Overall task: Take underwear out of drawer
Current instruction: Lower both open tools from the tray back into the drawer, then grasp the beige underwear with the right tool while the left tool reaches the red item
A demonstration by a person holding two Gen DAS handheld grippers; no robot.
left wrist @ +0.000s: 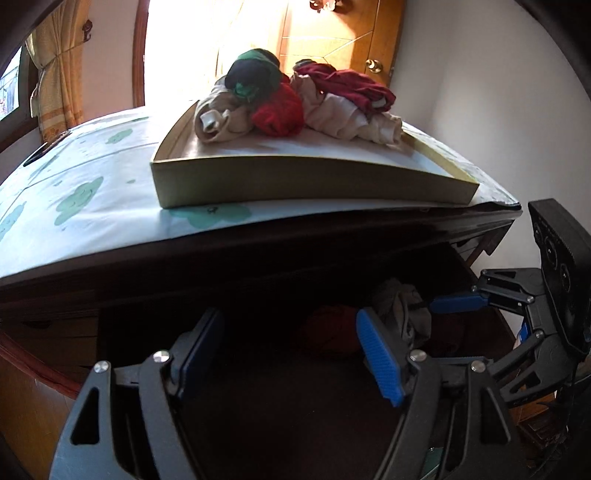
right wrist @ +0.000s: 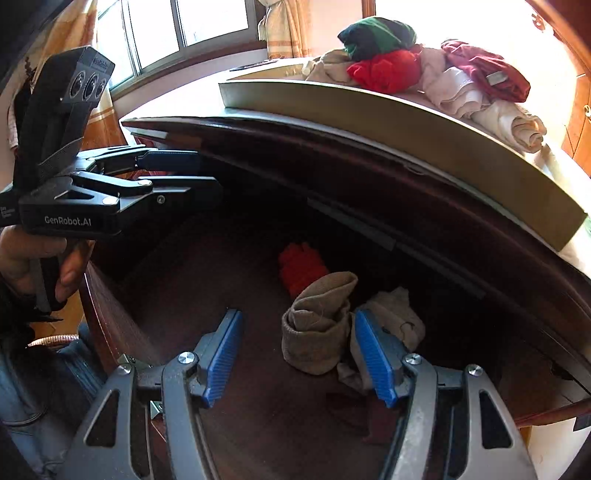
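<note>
Blue pads sit closest in both views. From the right wrist, the right gripper has its jaws apart. It points down into the open drawer. A rolled tan piece of underwear lies on the drawer floor between the two pads. It is just beside the right-hand pad, and I cannot tell if that pad touches it. The other pad is clear of it. A pale crumpled piece lies just behind that pad. A red piece lies farther back in the drawer.

From the left wrist, the left gripper is open too. Nothing is between its pads. It hangs over the dark drawer, where a red piece and a greyish piece can be seen dimly. A hand holds this gripper at the left edge of the right wrist view. The right gripper shows at the right edge of the left wrist view.

Above the drawer is the dark wooden table. A pale cloth with green shapes covers its top. A shallow tan tray stands on the cloth. In the tray is a heap of clothes: tan, red, dark red, cream, and a black and green one on top.

Farther back are a white wall, a wooden door with a round knob, a window and yellow curtains.
</note>
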